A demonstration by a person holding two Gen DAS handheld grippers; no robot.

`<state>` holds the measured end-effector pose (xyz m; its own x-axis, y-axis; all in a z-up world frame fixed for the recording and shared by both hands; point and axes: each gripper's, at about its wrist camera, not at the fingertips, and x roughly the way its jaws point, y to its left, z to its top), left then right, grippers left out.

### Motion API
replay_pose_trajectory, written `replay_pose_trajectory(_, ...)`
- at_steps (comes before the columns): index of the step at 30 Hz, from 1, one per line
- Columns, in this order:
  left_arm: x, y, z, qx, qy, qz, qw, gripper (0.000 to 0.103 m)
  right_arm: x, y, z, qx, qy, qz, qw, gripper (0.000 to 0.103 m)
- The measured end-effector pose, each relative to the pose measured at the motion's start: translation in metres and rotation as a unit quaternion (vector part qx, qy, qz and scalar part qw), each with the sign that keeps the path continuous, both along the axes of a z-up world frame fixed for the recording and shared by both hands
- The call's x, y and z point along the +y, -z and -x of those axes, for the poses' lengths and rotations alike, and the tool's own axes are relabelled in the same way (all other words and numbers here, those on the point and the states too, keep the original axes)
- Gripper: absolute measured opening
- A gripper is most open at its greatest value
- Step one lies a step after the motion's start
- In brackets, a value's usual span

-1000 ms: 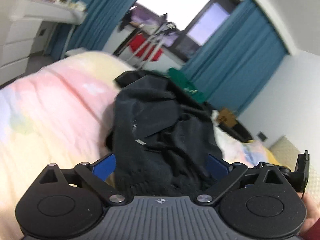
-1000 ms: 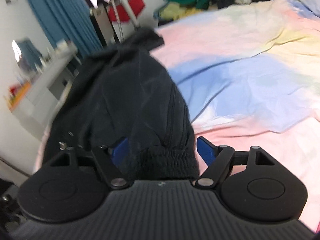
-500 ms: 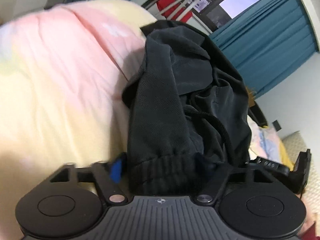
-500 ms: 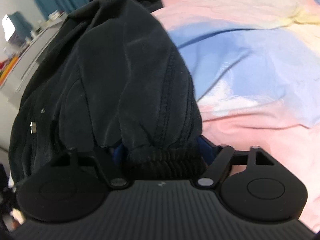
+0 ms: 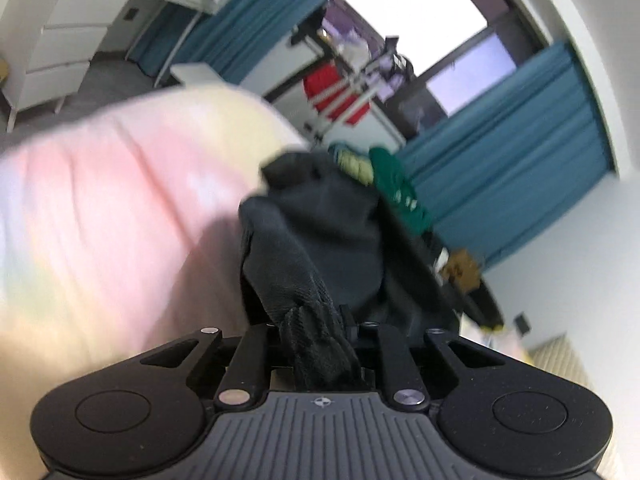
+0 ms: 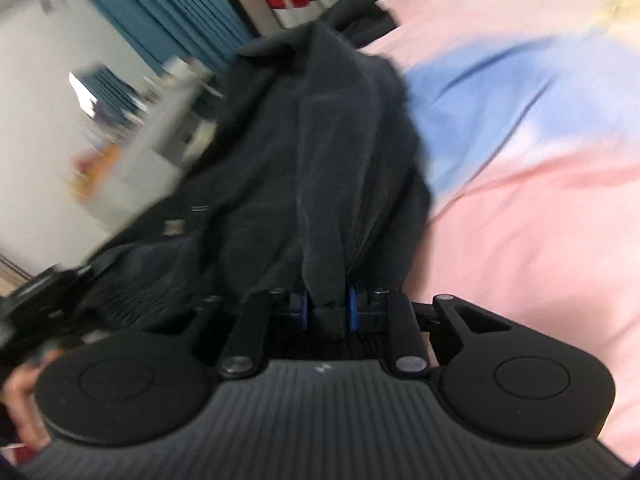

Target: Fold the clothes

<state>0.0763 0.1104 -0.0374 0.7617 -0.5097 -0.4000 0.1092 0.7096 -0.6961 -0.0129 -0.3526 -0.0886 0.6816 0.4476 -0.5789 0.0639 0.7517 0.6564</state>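
A black garment [image 5: 320, 232] with a ribbed elastic hem lies bunched on a pastel pink, yellow and blue duvet [image 5: 100, 208]. In the left wrist view the ribbed hem is pinched between the jaws of my left gripper [image 5: 316, 328], which are closing on it. In the right wrist view the same black garment [image 6: 320, 152] stretches away from me, and my right gripper [image 6: 326, 308] is closing its blue pads on a gathered fold of the hem. The cloth rises off the duvet [image 6: 520, 220] near both grippers.
White drawers [image 5: 56, 48] stand at the far left. A drying rack with a red item [image 5: 340, 92] and teal curtains [image 5: 520, 152] stand beyond the bed. Green clothes [image 5: 400, 184] lie at the bed's far end. A hand [image 6: 20, 400] shows at the lower left.
Both grippers went from wide open around the ribbed hem to pinched on it. The garment has been drawn up and gathered, and both views have swung.
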Motion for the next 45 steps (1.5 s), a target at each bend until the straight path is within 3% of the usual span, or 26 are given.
replay_pose_trajectory(6, 0.054, -0.105, -0.052, -0.072, -0.044, -0.045, 0.9954, 0.014, 0.099, -0.024, -0.005, -0.04, -0.08, -0.16, 0.983, 0.019)
replay_pose_trajectory(9, 0.087, -0.148, -0.077, -0.102, -0.074, -0.097, 0.9873, 0.014, 0.167, -0.035, -0.022, -0.057, -0.123, -0.211, 0.968, 0.017)
replay_pose_trajectory(11, 0.111, -0.162, -0.097, -0.111, -0.097, -0.135, 0.9798, 0.015, 0.214, -0.037, -0.036, -0.067, -0.152, -0.229, 0.959, 0.017)
replay_pose_trajectory(15, 0.154, -0.147, -0.146, -0.091, -0.137, -0.194, 0.9672, 0.015, 0.286, -0.019, -0.073, -0.057, -0.18, -0.217, 0.958, 0.017)
replay_pose_trajectory(19, 0.185, -0.076, -0.202, -0.024, -0.152, -0.24, 0.9585, 0.015, 0.328, 0.028, -0.111, -0.007, -0.198, -0.191, 0.961, 0.017)
replay_pose_trajectory(23, 0.222, -0.004, -0.233, 0.036, -0.161, -0.229, 0.9593, 0.017, 0.355, 0.062, -0.136, 0.034, -0.217, -0.174, 0.96, 0.016)
replay_pose_trajectory(27, 0.252, 0.025, -0.243, 0.06, -0.158, -0.214, 0.9621, 0.023, 0.366, 0.055, -0.146, 0.023, -0.245, -0.138, 0.959, 0.018)
replay_pose_trajectory(29, 0.262, 0.028, -0.236, 0.062, -0.153, -0.21, 0.9637, 0.031, 0.368, 0.044, -0.153, 0.01, -0.261, -0.114, 0.959, 0.018)
replay_pose_trajectory(33, 0.278, 0.017, -0.195, 0.053, -0.158, -0.22, 0.961, 0.084, 0.369, 0.025, -0.162, -0.017, -0.282, -0.065, 0.957, 0.023)
replay_pose_trajectory(35, 0.281, 0.006, -0.171, 0.042, -0.168, -0.226, 0.9586, 0.09, 0.363, 0.018, -0.153, -0.033, -0.28, -0.038, 0.959, 0.027)
replay_pose_trajectory(38, 0.285, -0.013, -0.135, 0.025, -0.184, -0.234, 0.9543, 0.097, 0.357, 0.004, -0.138, -0.051, -0.277, -0.017, 0.959, 0.047)
replay_pose_trajectory(40, 0.284, -0.026, -0.108, 0.017, -0.191, -0.236, 0.9526, 0.097, 0.354, -0.004, -0.13, -0.063, -0.278, -0.014, 0.959, 0.092)
replay_pose_trajectory(45, 0.253, -0.056, -0.045, -0.011, -0.174, -0.255, 0.9511, 0.097, 0.338, -0.031, -0.107, -0.096, -0.274, 0.041, 0.956, 0.096)
